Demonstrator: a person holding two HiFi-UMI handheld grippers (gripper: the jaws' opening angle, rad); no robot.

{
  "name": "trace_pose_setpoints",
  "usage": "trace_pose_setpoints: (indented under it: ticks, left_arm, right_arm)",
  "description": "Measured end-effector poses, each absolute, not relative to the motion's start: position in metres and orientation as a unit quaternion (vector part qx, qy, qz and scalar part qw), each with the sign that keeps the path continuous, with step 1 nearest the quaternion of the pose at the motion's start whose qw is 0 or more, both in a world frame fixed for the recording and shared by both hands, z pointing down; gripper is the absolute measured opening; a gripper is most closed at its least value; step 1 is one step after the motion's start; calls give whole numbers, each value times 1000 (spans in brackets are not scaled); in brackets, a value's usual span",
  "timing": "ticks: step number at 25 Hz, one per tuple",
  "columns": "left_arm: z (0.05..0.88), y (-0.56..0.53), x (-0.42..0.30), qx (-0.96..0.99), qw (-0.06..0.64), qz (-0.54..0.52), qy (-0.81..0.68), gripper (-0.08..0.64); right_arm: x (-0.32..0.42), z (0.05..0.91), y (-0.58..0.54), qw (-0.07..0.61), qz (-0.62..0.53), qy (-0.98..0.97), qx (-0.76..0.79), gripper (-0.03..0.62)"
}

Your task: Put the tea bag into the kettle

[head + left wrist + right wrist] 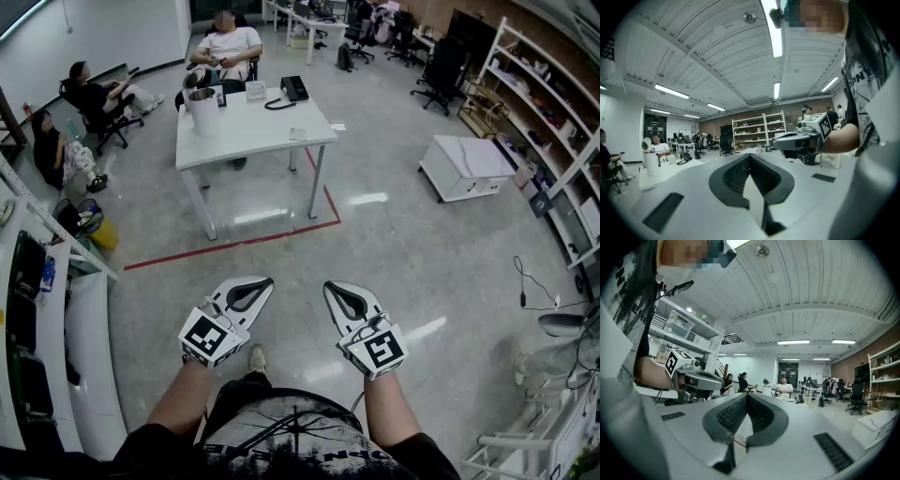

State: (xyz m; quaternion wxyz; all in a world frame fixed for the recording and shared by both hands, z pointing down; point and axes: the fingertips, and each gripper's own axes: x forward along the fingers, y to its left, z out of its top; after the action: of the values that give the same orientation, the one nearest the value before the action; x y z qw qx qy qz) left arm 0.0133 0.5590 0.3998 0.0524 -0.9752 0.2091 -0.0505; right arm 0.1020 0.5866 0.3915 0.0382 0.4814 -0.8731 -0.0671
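Two grippers showed, the left gripper [261, 284] at seven o'clock, the right gripper [332, 288] at five; one white table [262, 131] stood at twelve, bearing one kettle [202, 111] and one telephone [293, 88]; three people sat, one person [225, 45] at twelve, a second person [94, 96] and a third person [58, 150] at ten; one white cabinet [464, 167] lay at two.

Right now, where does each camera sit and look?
Head view: on the person's head, steeply down at floor, white table; left tool, right tool, forearms show.
Left gripper view: on left tool, level along shut jaws; right tool shows.
Right gripper view: on right tool, likewise; left tool shows.
All share the table.
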Motion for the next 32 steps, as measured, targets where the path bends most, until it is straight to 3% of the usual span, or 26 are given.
trace_pose_setpoints:
  ticks: [16, 32]
  left_arm:
    - [404, 499, 19, -979, 46, -49, 192, 8]
    - [414, 422, -4, -984, 34, -49, 168, 8]
  right_arm:
    - [109, 392, 527, 9, -31, -868, 495, 11]
    - [84, 407, 452, 40, -24, -856, 514, 11]
